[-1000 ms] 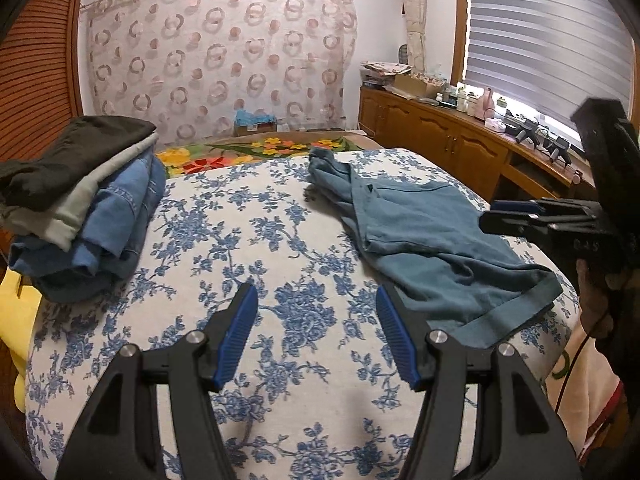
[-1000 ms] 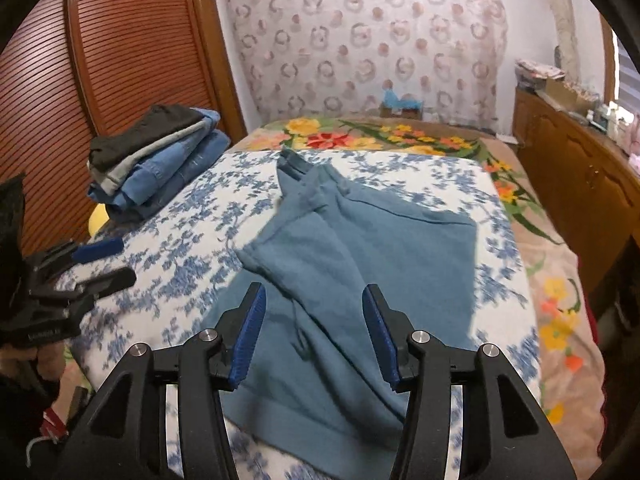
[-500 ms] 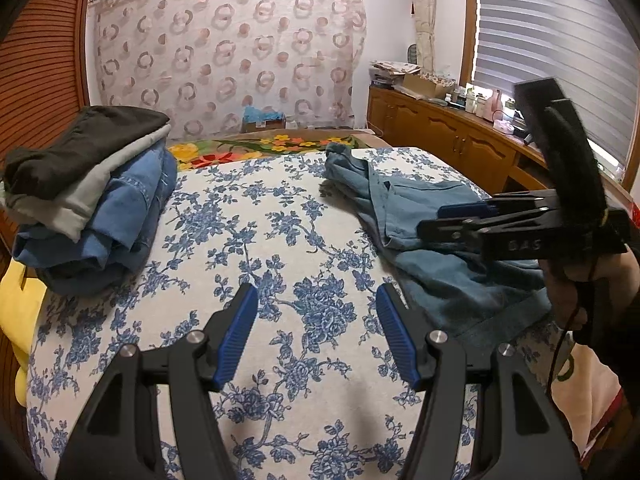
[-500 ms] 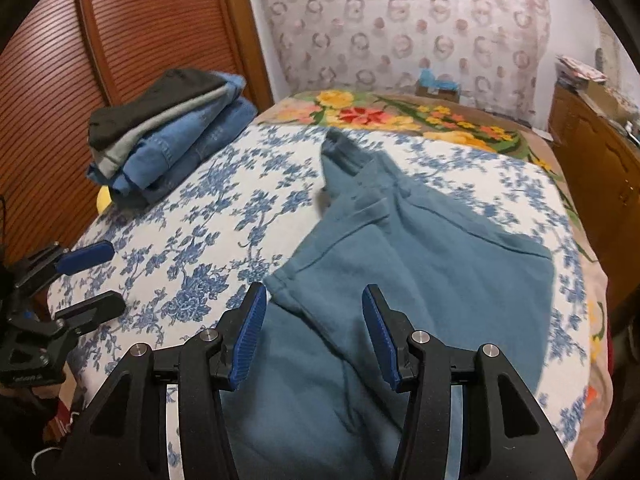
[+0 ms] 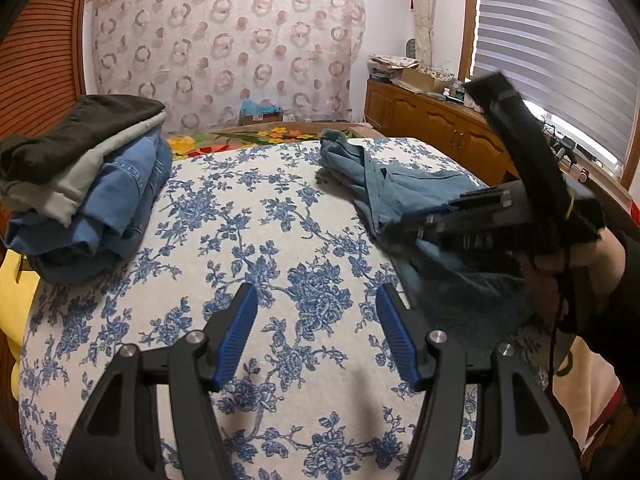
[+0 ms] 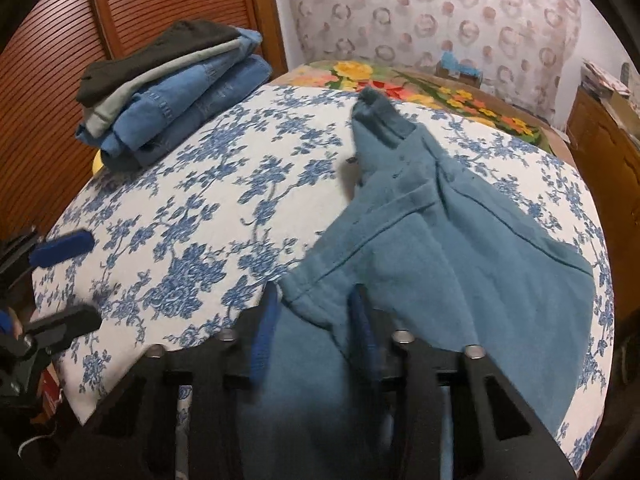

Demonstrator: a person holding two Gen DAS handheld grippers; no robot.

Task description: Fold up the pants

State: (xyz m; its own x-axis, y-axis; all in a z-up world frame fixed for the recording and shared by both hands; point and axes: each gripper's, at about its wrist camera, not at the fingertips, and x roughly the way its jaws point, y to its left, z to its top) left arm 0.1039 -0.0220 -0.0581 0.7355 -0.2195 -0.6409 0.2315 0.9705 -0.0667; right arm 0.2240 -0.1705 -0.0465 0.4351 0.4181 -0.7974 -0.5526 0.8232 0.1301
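Teal pants [image 6: 460,248] lie spread over the right half of the floral bedspread [image 6: 200,216], waistband toward the far end. My right gripper [image 6: 312,300] is at their near left corner. Its jaws are closing, and a bunched fold of the hem sits between the blue pads, touching both. The left wrist view shows the same pants [image 5: 404,188] with the right gripper [image 5: 416,220] and a hand low over them. My left gripper [image 5: 316,308] hangs open above bare bedspread with nothing between its fingers. It also appears at the left edge of the right wrist view [image 6: 64,280].
A stack of folded jeans and dark trousers [image 5: 80,184] sits at the far left corner of the bed. A yellow item [image 5: 12,288] hangs beside the bed's left edge. Wooden cabinets [image 5: 440,128] run along the right wall. A louvered wooden door [image 6: 60,40] stands left.
My right gripper came down and leftward onto the pants' near corner, and its jaws narrowed around the hem fold. The left gripper stayed where it was, still open.
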